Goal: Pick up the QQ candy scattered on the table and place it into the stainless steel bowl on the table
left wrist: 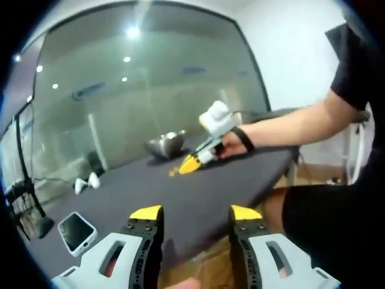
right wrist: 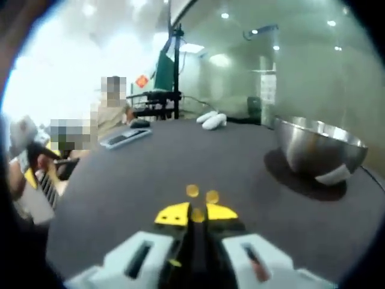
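The right gripper (right wrist: 197,214), white with yellow tips, is down at the dark grey table (right wrist: 120,198). Its two jaws are brought together on a small round yellow QQ candy (right wrist: 197,215), which sits pinched between the yellow tips. Just past the tips, two more yellow candies (right wrist: 202,193) lie loose on the table, close to each other. The round stainless steel bowl (right wrist: 319,147) stands further away on the same table, towards the right side of the right gripper view, well apart from the candies. A white scrap (right wrist: 334,175) lies against the foot of the bowl.

In the left gripper view the same right gripper (left wrist: 191,164) is seen from across the table, held by a person's hand (left wrist: 231,143) with a black wrist band; its yellow tips touch the table beside some small yellow candies (left wrist: 174,171), with the steel bowl (left wrist: 166,144) behind them.

The left gripper (left wrist: 197,214) is held off the near edge of the table. Its jaws stand wide apart and nothing is between them or touching them.

A white smartphone (left wrist: 77,231) lies on the near left corner of the table, and two small white objects (left wrist: 86,182) sit further along the left edge. A large glass wall (left wrist: 144,90) stands behind the table.
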`<state>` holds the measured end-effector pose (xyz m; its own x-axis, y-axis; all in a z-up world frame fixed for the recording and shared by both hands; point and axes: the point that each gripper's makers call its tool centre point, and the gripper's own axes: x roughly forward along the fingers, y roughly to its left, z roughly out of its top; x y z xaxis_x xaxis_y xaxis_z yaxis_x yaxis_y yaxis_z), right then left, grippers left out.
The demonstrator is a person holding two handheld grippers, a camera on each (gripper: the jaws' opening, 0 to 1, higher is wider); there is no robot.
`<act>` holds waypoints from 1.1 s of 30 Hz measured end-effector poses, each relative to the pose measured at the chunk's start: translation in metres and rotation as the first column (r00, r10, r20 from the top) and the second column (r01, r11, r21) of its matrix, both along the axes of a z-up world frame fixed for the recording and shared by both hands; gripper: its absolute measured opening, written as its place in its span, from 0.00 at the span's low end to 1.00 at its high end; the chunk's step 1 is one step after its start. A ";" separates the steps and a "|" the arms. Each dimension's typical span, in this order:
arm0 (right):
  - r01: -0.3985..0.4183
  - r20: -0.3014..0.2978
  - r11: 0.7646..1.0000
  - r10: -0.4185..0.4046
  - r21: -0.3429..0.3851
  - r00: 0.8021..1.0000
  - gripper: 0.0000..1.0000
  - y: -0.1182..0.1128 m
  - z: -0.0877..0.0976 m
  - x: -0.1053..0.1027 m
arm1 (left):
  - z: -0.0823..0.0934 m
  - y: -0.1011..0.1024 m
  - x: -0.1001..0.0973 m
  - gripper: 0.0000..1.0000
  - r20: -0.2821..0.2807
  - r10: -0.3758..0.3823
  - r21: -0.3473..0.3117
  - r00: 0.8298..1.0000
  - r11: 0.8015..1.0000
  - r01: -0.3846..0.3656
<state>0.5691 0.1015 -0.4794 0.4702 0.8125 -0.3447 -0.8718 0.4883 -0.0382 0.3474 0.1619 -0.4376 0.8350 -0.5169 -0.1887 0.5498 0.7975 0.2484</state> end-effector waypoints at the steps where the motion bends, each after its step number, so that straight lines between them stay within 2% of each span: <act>1: -0.001 0.004 1.000 0.001 -0.002 1.000 0.09 0.000 0.000 -0.001 | 0.000 0.000 0.000 0.44 0.002 -0.001 0.000 1.000 1.000 0.001; 7: -0.007 0.028 1.000 0.008 -0.020 1.000 0.09 -0.001 0.001 0.002 | 0.000 0.000 0.000 0.44 0.002 -0.003 0.000 1.000 1.000 0.003; 9: -0.004 0.049 1.000 0.005 -0.018 0.999 0.09 -0.004 0.006 0.004 | -0.001 0.001 0.000 0.44 0.002 0.000 -0.003 1.000 1.000 0.000; 11: 0.001 0.046 1.000 -0.001 -0.006 0.999 0.09 -0.006 0.010 0.005 | -0.001 0.001 -0.001 0.44 0.000 0.002 -0.003 1.000 1.000 -0.002; 13: 0.031 0.071 1.000 -0.031 0.002 0.997 0.09 -0.013 0.019 0.012 | -0.001 0.002 -0.001 0.44 0.000 0.004 -0.001 1.000 1.000 -0.004; 16: 0.106 0.169 0.994 -0.111 0.039 0.979 0.09 -0.028 0.047 0.030 | 0.000 0.002 0.000 0.44 0.004 0.002 -0.005 1.000 1.000 -0.001; 19: 0.191 0.187 0.977 -0.207 0.099 0.960 0.09 -0.044 0.068 0.047 | 0.000 0.001 0.000 0.44 0.005 -0.002 -0.006 1.000 1.000 0.002; 23: 0.292 0.214 0.949 -0.311 0.117 0.926 0.09 -0.066 0.098 0.076 | 0.002 -0.002 0.001 0.44 0.009 -0.006 -0.018 1.000 1.000 0.006; 25: 0.307 0.210 0.943 -0.329 0.131 0.921 0.09 -0.068 0.113 0.086 | 0.001 -0.004 0.001 0.44 0.009 -0.010 -0.017 1.000 1.000 0.010; 27: 0.329 0.234 0.935 -0.352 0.131 0.906 0.09 -0.074 0.128 0.103 | 0.001 -0.007 0.001 0.44 0.008 -0.011 -0.013 1.000 1.000 0.011; 30: 0.344 0.257 0.928 -0.370 0.141 0.893 0.09 -0.075 0.141 0.112 | 0.001 -0.006 0.001 0.44 0.008 -0.007 -0.021 1.000 1.000 0.008; 33: 0.372 0.247 0.917 -0.397 0.144 0.884 0.09 -0.074 0.144 0.122 | -0.001 -0.007 0.001 0.44 0.003 -0.007 -0.025 1.000 1.000 0.007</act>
